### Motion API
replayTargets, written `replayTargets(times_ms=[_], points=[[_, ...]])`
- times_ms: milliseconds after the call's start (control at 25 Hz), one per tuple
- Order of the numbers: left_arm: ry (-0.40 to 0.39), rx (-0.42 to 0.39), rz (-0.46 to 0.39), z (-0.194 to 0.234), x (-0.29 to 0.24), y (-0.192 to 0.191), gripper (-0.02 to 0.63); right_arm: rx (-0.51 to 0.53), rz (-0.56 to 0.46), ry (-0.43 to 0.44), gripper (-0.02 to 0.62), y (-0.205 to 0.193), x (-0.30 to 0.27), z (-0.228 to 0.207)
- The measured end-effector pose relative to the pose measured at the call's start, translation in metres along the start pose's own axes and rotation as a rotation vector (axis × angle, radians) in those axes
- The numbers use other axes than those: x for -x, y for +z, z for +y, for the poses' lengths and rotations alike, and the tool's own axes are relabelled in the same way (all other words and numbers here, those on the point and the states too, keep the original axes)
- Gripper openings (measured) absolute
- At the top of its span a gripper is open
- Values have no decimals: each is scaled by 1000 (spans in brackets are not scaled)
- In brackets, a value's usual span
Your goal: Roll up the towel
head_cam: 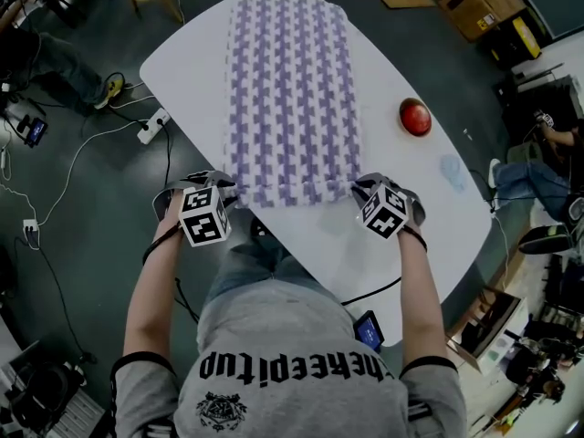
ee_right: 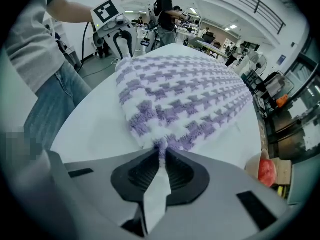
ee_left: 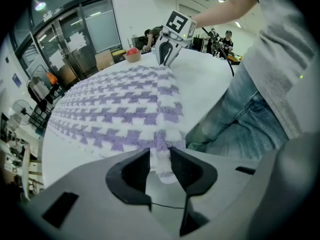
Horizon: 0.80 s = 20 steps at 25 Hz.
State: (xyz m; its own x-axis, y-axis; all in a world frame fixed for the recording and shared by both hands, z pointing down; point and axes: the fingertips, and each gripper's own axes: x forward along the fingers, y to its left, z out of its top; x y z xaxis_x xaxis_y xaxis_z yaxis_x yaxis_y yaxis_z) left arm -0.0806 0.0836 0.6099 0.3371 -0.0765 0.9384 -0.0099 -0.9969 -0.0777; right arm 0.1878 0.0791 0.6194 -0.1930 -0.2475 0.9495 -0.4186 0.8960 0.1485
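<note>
The purple-and-white towel (head_cam: 292, 99) is spread flat along the white table (head_cam: 411, 208), with its near edge gathered at both corners. The right corner is pinched tightly by the right gripper (ee_right: 162, 156), whose jaws are almost together. The jaws of the left gripper (ee_left: 160, 156) are parted wider, and the left corner lies only loosely between them. If that corner were dropped, the roll would likely be started from one side alone, and a skewed, cone-shaped roll could be produced.
</note>
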Motion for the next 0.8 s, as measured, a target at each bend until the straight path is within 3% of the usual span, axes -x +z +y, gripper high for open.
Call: replayTargets(times_ms=[200, 320, 480, 680, 800], points=[[114, -32, -46, 7, 36, 8, 145, -74, -35, -5, 21, 1, 10, -4], [111, -66, -60, -17, 43, 15, 158, -112, -45, 1, 21, 0, 13, -3], [94, -108, -7, -39, 13, 10, 230, -128, -41, 0, 25, 2, 9, -6], [161, -64, 23, -24, -6, 3, 223, -120, -53, -9, 25, 4, 11, -6], [171, -38, 18, -25, -7, 6, 157, -106, -72, -17, 25, -1, 18, 0]])
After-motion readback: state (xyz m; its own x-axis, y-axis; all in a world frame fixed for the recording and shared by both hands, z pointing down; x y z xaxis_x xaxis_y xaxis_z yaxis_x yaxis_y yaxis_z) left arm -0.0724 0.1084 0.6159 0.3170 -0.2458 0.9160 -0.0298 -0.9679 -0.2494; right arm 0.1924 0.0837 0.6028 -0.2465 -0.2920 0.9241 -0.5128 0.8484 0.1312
